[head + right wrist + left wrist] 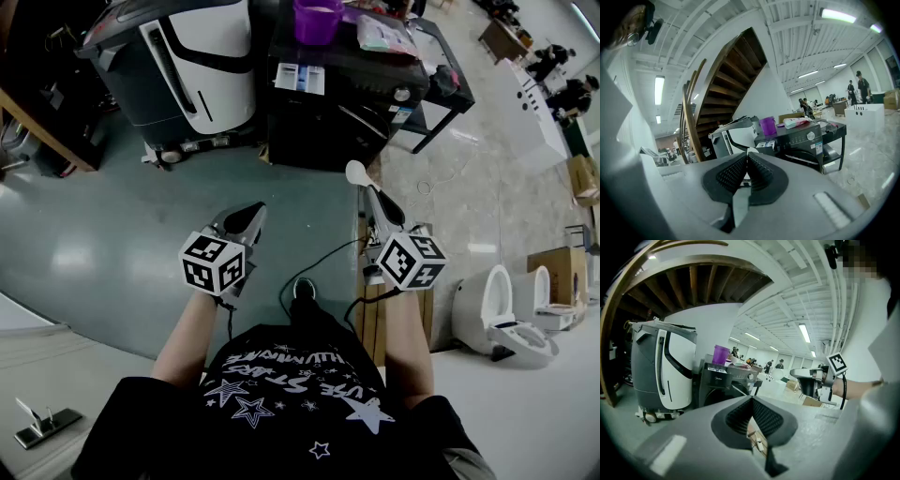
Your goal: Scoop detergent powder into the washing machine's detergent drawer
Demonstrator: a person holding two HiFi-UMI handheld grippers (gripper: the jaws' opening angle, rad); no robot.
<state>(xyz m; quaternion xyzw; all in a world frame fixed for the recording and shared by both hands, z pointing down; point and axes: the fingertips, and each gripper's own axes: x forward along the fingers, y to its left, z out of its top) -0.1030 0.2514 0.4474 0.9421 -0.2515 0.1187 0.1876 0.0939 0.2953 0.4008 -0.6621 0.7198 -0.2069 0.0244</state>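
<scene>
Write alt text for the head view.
Seen from above, a person holds a gripper in each hand: the right gripper clamps a white scoop, the left gripper is shut and empty. Ahead stands a black washing machine with a purple cup on top.

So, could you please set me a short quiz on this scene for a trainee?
1. True or false: the left gripper holds the scoop.
2. What stands on top of the washer? A: a purple cup. B: a red kettle. C: a green bucket.
3. Fill in: the left gripper's jaws are ____.

Key:
1. False. The right gripper is shut on the scoop's handle.
2. A.
3. Shut, with nothing between them.
</scene>
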